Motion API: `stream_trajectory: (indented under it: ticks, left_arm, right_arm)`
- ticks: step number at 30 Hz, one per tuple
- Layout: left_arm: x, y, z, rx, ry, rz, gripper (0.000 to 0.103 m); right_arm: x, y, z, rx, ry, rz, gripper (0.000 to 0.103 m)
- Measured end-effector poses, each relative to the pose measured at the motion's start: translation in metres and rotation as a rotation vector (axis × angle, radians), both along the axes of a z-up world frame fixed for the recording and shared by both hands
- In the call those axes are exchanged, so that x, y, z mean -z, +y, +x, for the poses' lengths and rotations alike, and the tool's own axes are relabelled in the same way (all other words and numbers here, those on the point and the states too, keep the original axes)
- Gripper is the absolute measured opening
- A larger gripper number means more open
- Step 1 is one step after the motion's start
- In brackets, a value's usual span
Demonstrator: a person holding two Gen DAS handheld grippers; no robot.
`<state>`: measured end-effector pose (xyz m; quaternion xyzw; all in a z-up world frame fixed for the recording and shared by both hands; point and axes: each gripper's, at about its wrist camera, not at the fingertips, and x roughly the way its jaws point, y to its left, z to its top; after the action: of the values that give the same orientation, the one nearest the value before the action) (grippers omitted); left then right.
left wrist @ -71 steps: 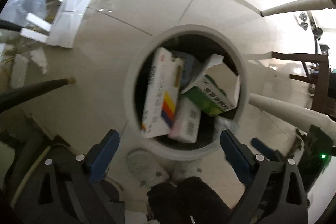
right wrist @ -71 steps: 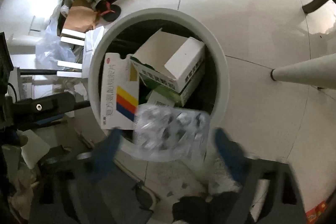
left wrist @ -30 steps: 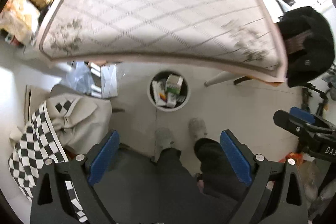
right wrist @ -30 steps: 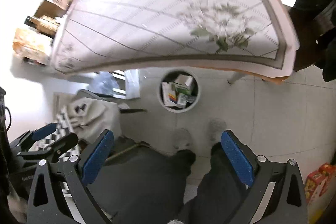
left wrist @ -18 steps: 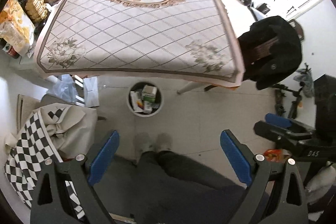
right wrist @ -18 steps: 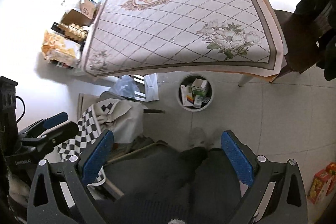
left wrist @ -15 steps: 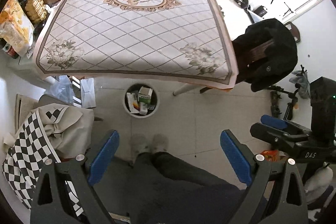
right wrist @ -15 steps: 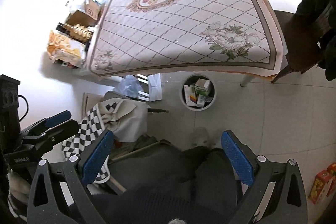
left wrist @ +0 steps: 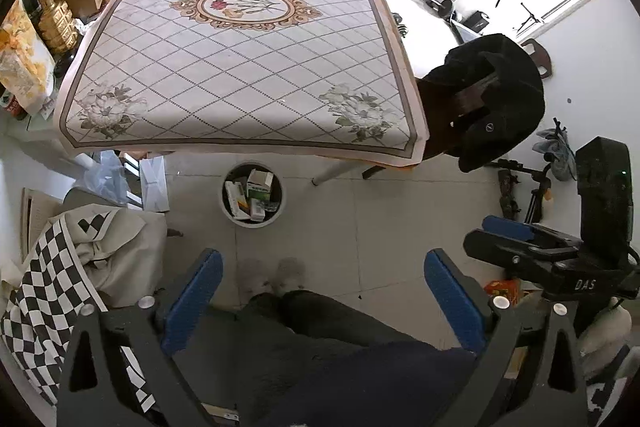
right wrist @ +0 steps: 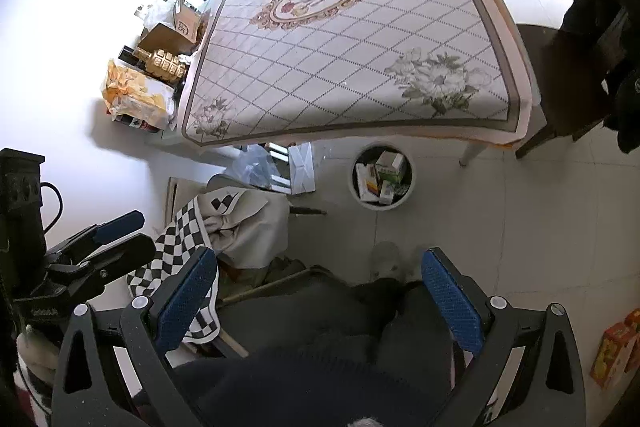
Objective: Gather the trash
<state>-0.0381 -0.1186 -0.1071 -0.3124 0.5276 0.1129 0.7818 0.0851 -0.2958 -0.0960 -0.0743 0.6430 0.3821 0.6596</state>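
Observation:
A round white trash bin stands on the tiled floor by the table's near edge, with several medicine boxes inside. It also shows in the right wrist view. My left gripper is open and empty, held high above the floor and my legs. My right gripper is open and empty too, equally high. Each gripper shows at the edge of the other's view. The table carries a diamond-pattern floral cloth with nothing on it.
A chair with a black coat stands right of the table. A checkered cloth over a seat lies left. Boxes, gold bottles and bags crowd the table's left side. Weights lie behind. My feet stand near the bin.
Both grippers have risen from just over the bin to well above table height. The blister packs in front of the right gripper now lie in the bin.

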Motion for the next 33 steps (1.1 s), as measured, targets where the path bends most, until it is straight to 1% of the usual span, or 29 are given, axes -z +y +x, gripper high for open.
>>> stream_trajectory:
  ticks: [6,14,33]
  left_arm:
    - [-0.002,-0.001,-0.003,0.006,-0.001,0.004,0.103]
    - [-0.003,-0.005,-0.003,0.017,-0.007,-0.015,0.103]
    - [-0.006,-0.005,0.000,0.028,-0.036,-0.048,0.103]
  right_arm:
    - [-0.001,-0.001,-0.006,0.007,0.016,0.015,0.103]
    - [-0.003,-0.001,-0.014,0.012,0.026,0.021,0.103]
    - [-0.002,-0.008,-0.014,0.011,0.040,0.021,0.103]
